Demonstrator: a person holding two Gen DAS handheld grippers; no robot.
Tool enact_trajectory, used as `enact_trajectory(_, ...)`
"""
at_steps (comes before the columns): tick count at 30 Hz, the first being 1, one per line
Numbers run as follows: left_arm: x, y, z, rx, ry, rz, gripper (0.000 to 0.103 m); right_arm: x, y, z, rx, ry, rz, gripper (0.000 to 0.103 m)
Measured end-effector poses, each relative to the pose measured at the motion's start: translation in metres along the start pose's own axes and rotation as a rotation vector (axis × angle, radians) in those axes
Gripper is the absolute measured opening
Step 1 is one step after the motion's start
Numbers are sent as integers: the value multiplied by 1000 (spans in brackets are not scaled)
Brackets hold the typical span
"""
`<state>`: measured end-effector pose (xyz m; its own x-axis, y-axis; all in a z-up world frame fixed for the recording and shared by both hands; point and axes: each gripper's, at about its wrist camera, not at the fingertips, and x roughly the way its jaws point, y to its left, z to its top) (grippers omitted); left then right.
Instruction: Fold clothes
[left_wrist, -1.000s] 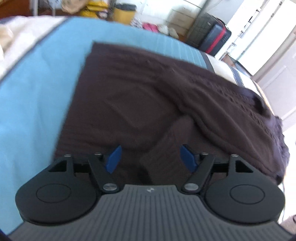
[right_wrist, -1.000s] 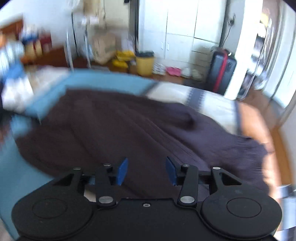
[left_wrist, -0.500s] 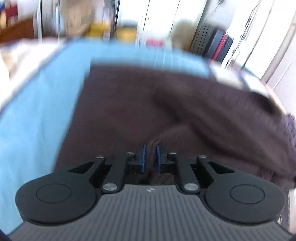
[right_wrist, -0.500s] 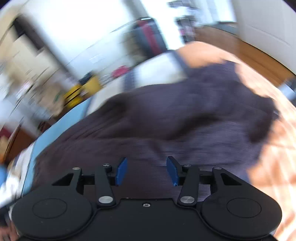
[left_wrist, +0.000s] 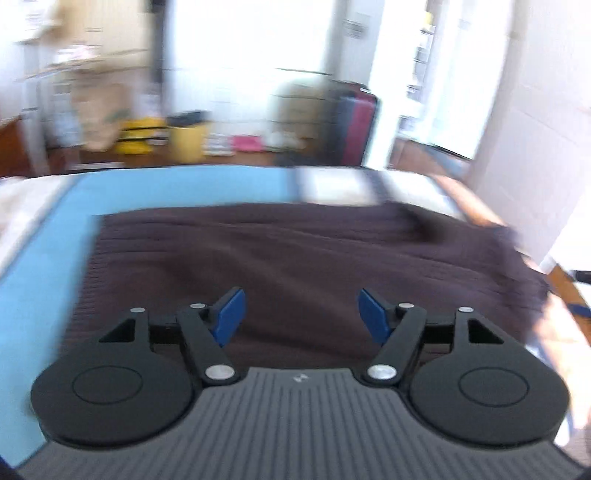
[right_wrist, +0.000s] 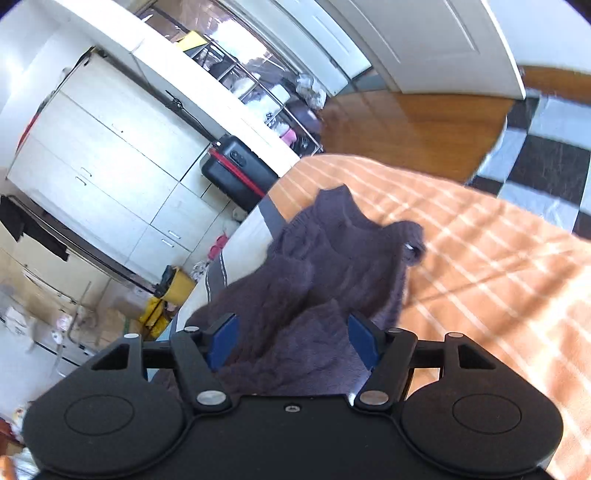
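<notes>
L wrist view:
- left gripper (left_wrist: 298, 314): jaws wide, just been opening; nothing between them.
- sweater (left_wrist: 295, 266): dark brown knit, spread flat on the blue sheet (left_wrist: 44, 280), below and ahead of the claw.
- Step: prob. between folds, cloth let go, hand clear of it.
- Hard to see: whole frame smeared by blur; sweater's right edge and room behind can't be made out.

R wrist view:
- right gripper (right_wrist: 292, 341): jaws wide, just been opening; bunched knit lies between the blue pads, no squeeze seen.
- sweater (right_wrist: 332, 258): rumpled end, collar likely, on the orange striped blanket (right_wrist: 480, 266).
- Next: close on this bunched end, carry it over the flat body w/o dragging.
- Cut off: cloth under the gripper body; view heavily tilted.
</notes>
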<state>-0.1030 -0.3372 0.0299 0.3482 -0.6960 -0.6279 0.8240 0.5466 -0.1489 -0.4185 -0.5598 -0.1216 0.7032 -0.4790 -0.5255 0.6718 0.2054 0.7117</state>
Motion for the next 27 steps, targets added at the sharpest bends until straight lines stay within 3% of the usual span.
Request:
enact_trajectory(6, 63, -131, 7, 127, 90, -254, 68, 10, -50, -9, 172, 74, 64, 71)
enact_trajectory(8, 86, -160, 7, 155, 166, -266, 68, 9, -61, -8, 185, 80, 81, 71)
enact_trajectory(11, 122, -173, -1, 172, 268, -261, 68, 8, -63, -8, 134, 69, 71, 71)
enact_trajectory(14, 155, -161, -19, 101, 361, -272, 68, 17, -65, -8, 143, 77, 95, 71)
enact_trajectory(17, 165, -145, -23, 30, 342, -331, 71, 29, -67, -9, 124, 32, 93, 71)
enact_trajectory(21, 164, -138, -18, -24, 368, -349, 71, 49, -46, -10, -27, -19, 59, 69)
enact_trajectory(22, 163, -135, -16, -41, 368, -360, 71, 51, -42, -11, -58, -45, 47, 38)
enact_trajectory(23, 162, -132, -14, -61, 367, -373, 71, 55, -39, -11, -94, -45, 20, 17)
enact_trajectory(27, 160, -129, -16, -61, 374, -374, 71, 47, -33, -11, -138, -95, 29, 17)
